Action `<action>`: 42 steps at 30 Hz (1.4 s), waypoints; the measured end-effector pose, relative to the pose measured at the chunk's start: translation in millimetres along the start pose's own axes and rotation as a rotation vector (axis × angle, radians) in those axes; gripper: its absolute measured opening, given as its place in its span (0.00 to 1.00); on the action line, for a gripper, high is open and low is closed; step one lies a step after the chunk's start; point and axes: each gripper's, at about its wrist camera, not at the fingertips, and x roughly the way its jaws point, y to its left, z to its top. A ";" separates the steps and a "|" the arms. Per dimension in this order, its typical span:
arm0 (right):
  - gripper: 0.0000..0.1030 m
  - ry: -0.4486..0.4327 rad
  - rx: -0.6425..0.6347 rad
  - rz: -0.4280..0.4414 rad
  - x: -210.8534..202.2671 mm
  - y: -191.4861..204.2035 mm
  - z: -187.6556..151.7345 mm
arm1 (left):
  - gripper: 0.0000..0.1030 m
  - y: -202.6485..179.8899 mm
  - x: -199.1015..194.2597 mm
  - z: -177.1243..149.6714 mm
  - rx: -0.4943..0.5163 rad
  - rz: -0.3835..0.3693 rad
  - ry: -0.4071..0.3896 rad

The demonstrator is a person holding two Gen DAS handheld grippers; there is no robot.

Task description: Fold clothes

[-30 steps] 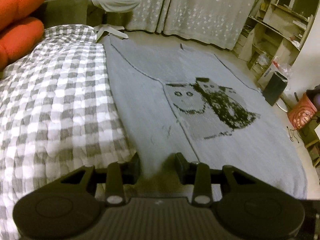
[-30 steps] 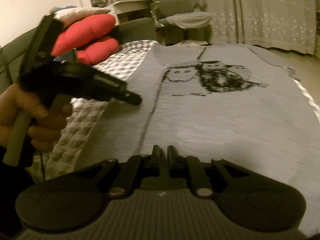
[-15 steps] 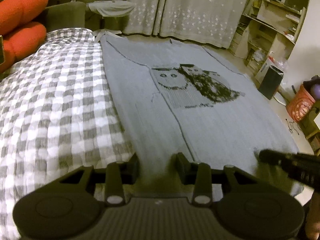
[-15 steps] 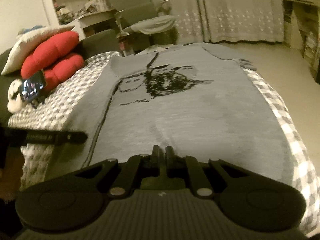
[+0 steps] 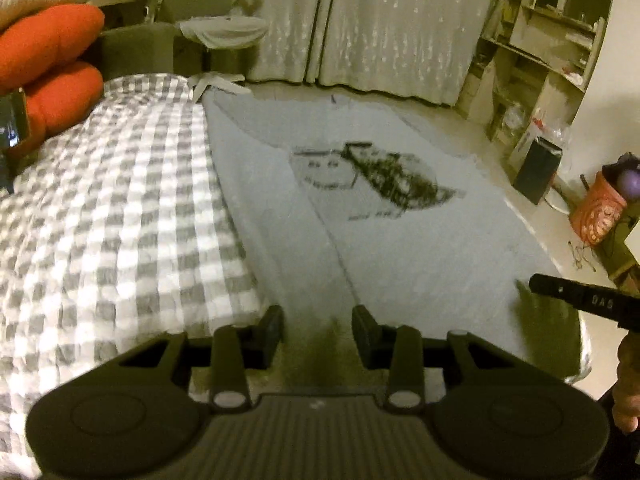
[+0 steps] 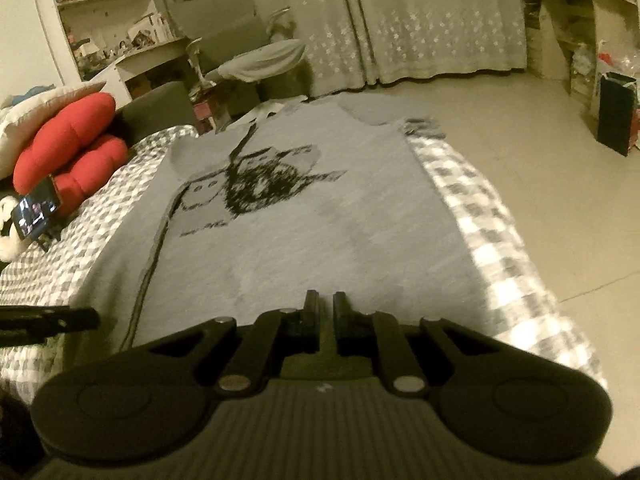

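A grey T-shirt [image 5: 400, 240] with a dark owl print lies spread flat on a checked bed cover [image 5: 120, 220]. My left gripper [image 5: 318, 330] hovers over the shirt's near hem, left of the middle. It is open, with only flat cloth showing below the gap. My right gripper [image 6: 326, 316] is over the near hem of the shirt [image 6: 320, 220] farther right. Its jaws stand almost together with a thin slit and nothing pinched. Each view shows the other gripper's tip: the right gripper [image 5: 534, 282] at the right edge, the left gripper [image 6: 92, 316] at the lower left.
Red cushions [image 6: 72, 140] and a lit phone [image 6: 36, 212] rest on the far left of the bed. A black bag [image 6: 616, 112] and shelves [image 5: 540, 60] stand on the right, and an orange container [image 5: 598, 212] sits on the floor. A chair [image 6: 260, 60] stands before the curtains.
Both grippers have drawn back toward the shirt's near hem, so the owl print looks farther off. The right gripper has rolled and swung right. The shirt lies as before.
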 end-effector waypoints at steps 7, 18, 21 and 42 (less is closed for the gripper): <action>0.13 -0.070 -0.025 -0.036 -21.9 -19.9 35.9 | 0.37 -16.0 -4.2 35.0 -0.046 -0.036 -0.031; 0.13 -0.083 0.098 -0.002 -22.9 -68.0 87.2 | 0.37 -37.1 20.9 81.9 -0.117 -0.093 -0.035; 0.14 -0.041 0.179 0.054 -5.4 -83.5 101.2 | 0.37 -40.1 35.4 93.5 -0.143 -0.090 -0.023; 0.57 0.139 0.702 0.089 178.0 -148.7 165.2 | 0.38 10.6 140.2 162.8 -0.196 0.060 -0.080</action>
